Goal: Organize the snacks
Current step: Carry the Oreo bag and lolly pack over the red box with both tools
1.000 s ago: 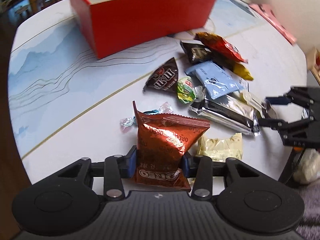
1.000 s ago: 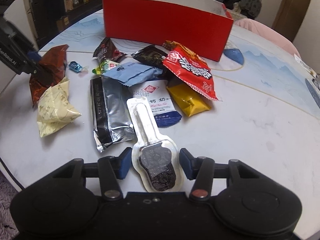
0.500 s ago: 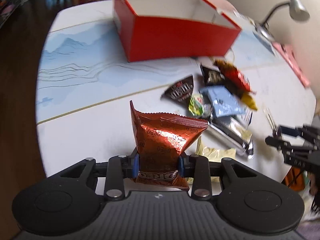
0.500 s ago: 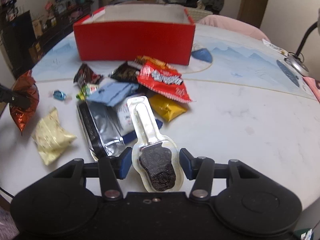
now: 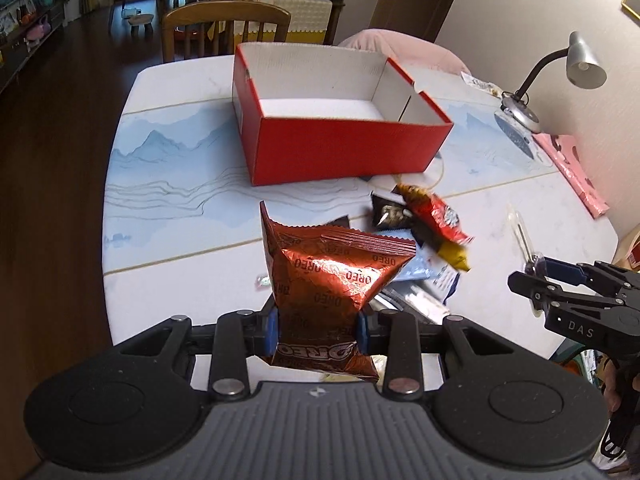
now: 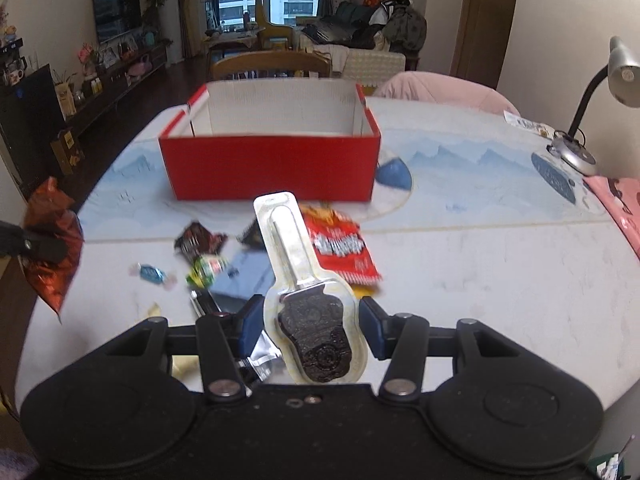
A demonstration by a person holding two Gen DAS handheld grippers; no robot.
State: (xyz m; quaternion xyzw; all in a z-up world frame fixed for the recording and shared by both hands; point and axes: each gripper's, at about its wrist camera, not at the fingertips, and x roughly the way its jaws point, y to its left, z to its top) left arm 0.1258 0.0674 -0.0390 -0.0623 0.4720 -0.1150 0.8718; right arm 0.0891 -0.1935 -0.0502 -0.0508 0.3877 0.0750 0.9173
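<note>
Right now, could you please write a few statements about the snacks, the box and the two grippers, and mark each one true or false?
1. The left gripper is shut on the Oreo bag. True.
2. The red box already holds several snacks. False: its white inside shows nothing in it.
3. The right gripper holds the clear-packed chocolate pop. True.
4. The red chip bag lies inside the box. False: it lies on the table in front of the box.
5. The desk lamp stands on the table. True.
</note>
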